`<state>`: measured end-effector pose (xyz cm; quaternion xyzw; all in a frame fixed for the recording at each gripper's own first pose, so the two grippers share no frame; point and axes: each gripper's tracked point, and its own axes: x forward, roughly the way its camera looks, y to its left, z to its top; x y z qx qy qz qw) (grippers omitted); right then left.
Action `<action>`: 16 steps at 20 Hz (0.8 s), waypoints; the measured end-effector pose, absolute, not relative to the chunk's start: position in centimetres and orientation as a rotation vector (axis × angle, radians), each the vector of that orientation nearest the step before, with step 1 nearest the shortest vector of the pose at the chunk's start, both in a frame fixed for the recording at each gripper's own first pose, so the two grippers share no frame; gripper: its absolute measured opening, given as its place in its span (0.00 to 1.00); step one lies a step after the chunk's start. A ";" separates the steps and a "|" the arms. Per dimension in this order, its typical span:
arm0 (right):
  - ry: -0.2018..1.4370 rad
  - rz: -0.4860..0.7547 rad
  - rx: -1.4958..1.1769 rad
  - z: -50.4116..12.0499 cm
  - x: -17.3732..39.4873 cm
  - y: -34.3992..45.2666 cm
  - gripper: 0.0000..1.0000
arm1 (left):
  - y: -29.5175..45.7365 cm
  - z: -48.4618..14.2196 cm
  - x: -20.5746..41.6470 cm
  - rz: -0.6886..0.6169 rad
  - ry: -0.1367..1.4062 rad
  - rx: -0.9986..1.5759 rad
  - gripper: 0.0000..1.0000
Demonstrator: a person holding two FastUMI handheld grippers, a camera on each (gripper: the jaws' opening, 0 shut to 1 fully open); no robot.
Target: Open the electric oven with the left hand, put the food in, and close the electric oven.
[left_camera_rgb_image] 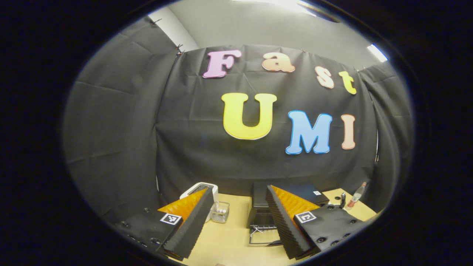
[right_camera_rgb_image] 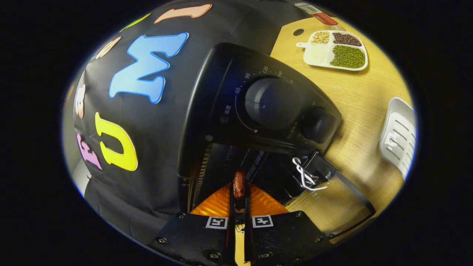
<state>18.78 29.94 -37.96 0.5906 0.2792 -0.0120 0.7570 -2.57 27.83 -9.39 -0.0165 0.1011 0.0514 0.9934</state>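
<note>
In the right gripper view my right gripper (right_camera_rgb_image: 239, 192) is shut on a reddish-brown sausage (right_camera_rgb_image: 239, 183), which sticks out past the fingertips. It is held at the open mouth of the black electric oven (right_camera_rgb_image: 221, 92), just below the big timer knob (right_camera_rgb_image: 271, 101). The oven's glass door (right_camera_rgb_image: 332, 205) hangs open toward the table, with a white clip (right_camera_rgb_image: 305, 176) at its hinge edge. In the left gripper view my left gripper (left_camera_rgb_image: 239, 189) is open and holds nothing, hovering back from the oven (left_camera_rgb_image: 258, 216) and its lowered door (left_camera_rgb_image: 263, 236).
A white divided tray of beans (right_camera_rgb_image: 317, 54) and a white slatted basket (right_camera_rgb_image: 399, 136) sit on the wooden table (right_camera_rgb_image: 354, 99) beside the oven. A white appliance (left_camera_rgb_image: 197, 190), a small glass container (left_camera_rgb_image: 220, 211) and a bottle (left_camera_rgb_image: 357, 195) stand on the table in the left gripper view.
</note>
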 end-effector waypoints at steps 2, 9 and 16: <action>0.600 -0.041 1.292 -38.4 19.7 29.9 0.12 | 27.5 -9.5 -2.5 0.097 0.208 -0.029 0.99; 0.741 -0.103 1.149 -40.2 18.5 30.5 0.33 | 27.2 -9.6 -2.4 0.087 0.203 -0.033 0.99; 0.784 -0.055 0.935 -36.5 14.8 29.5 0.89 | 25.7 -10.4 -1.9 0.056 0.202 -0.052 0.96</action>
